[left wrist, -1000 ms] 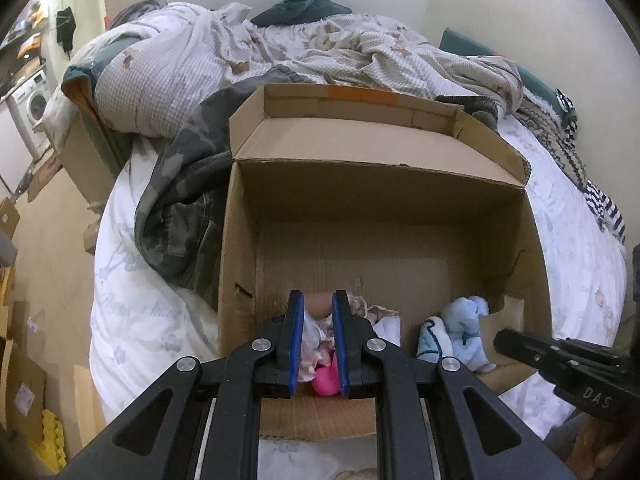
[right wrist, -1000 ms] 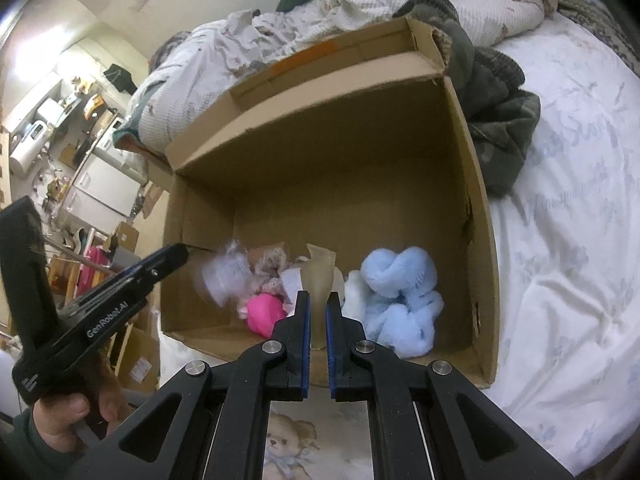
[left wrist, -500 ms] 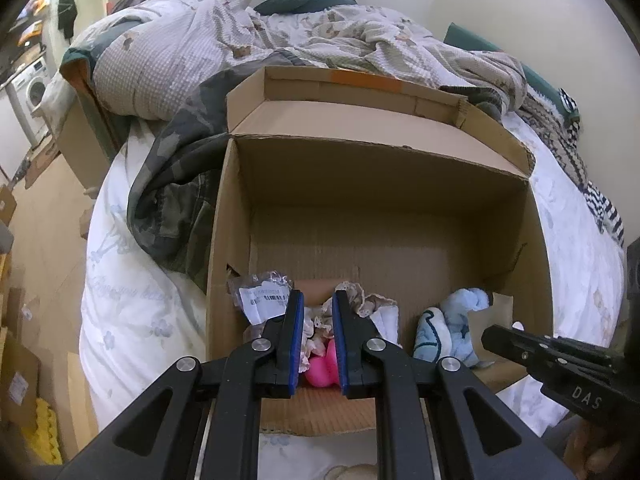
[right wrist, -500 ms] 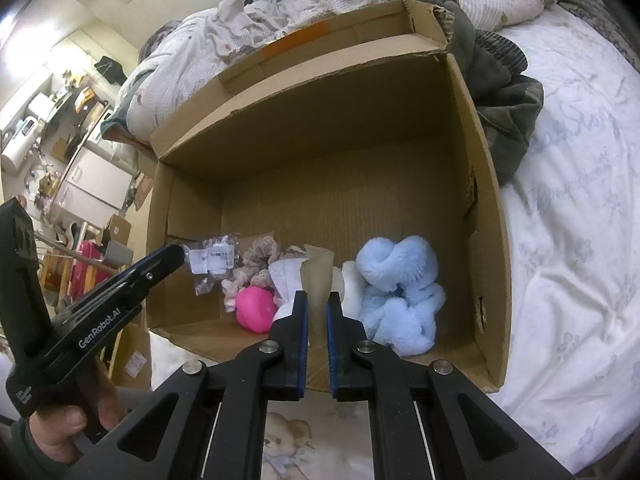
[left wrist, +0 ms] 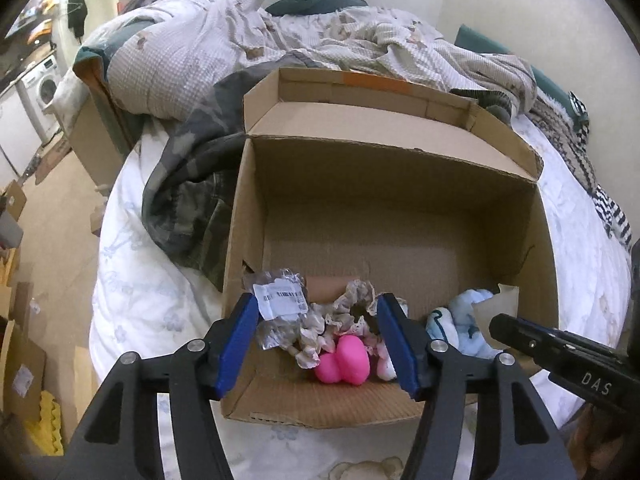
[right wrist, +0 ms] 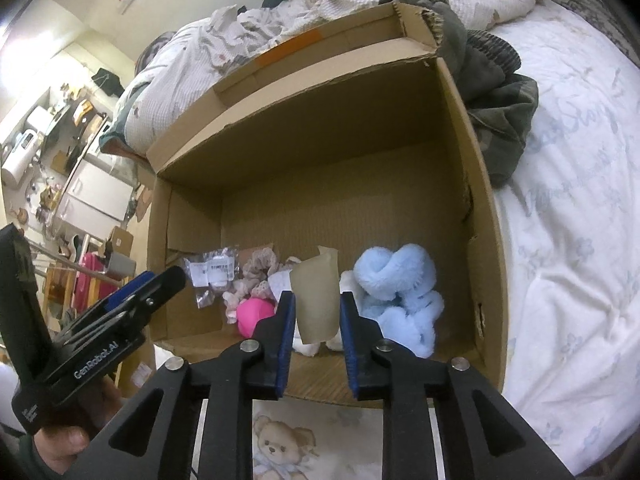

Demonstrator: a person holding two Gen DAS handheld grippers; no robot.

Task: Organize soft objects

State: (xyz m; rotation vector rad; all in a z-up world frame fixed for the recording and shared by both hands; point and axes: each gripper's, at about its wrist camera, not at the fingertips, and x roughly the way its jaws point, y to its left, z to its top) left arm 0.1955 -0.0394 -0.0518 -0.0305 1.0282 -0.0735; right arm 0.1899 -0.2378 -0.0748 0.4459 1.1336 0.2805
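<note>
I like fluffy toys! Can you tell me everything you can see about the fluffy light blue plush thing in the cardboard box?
The fluffy light blue plush toy looks soft and furry, with rounded, looped parts bunched in a heap; what it depicts is unclear. It lies on the floor of the open brown cardboard box, in the near corner beside the right wall. Something white sits against its left side. In the left wrist view a darker blue mark shows on it. Neither gripper touches it.
</note>
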